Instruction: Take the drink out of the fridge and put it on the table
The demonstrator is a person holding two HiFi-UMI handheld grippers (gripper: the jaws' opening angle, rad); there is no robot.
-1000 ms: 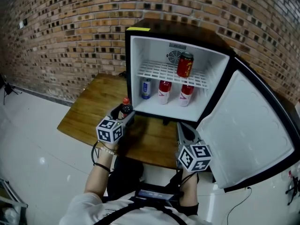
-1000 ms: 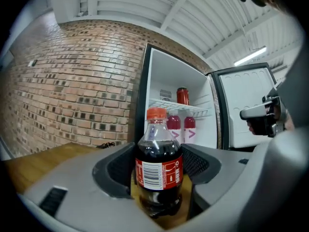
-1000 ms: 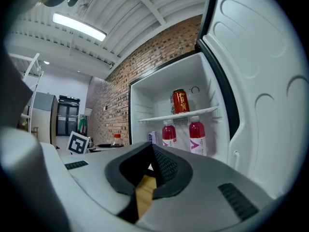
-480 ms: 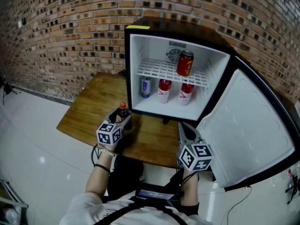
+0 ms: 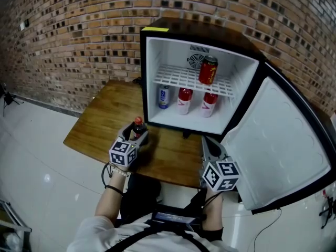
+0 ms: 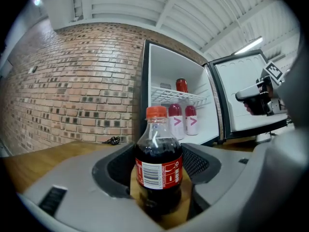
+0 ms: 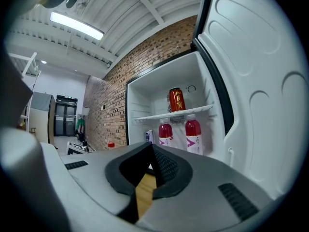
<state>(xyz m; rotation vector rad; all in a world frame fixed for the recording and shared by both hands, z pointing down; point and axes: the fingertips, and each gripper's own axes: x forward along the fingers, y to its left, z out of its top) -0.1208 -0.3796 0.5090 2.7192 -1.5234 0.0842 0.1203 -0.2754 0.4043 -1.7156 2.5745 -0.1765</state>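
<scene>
A small cola bottle (image 5: pixel 137 125) with a red cap and red label stands upright between the jaws of my left gripper (image 5: pixel 136 134), which is shut on it. Bottle and gripper are low over the wooden table (image 5: pixel 97 121), just left of the open fridge (image 5: pixel 150 51); I cannot tell whether the bottle's base touches the wood. In the left gripper view the cola bottle (image 6: pixel 158 151) fills the middle, with the left gripper (image 6: pixel 159 173) closed round its lower half. My right gripper (image 5: pixel 207 143) is level in front of the fridge, shut and empty, as the right gripper (image 7: pixel 150 152) view shows.
Inside the fridge a red can (image 5: pixel 207 71) stands on the wire shelf; below are a small blue can (image 5: pixel 164 97) and two red-capped bottles (image 5: pixel 184 102). The fridge door (image 5: pixel 278 140) is swung wide to the right. A brick wall runs behind; white floor lies left.
My left gripper has sunk toward the table with the cola bottle in it. The right gripper has stayed where it was.
</scene>
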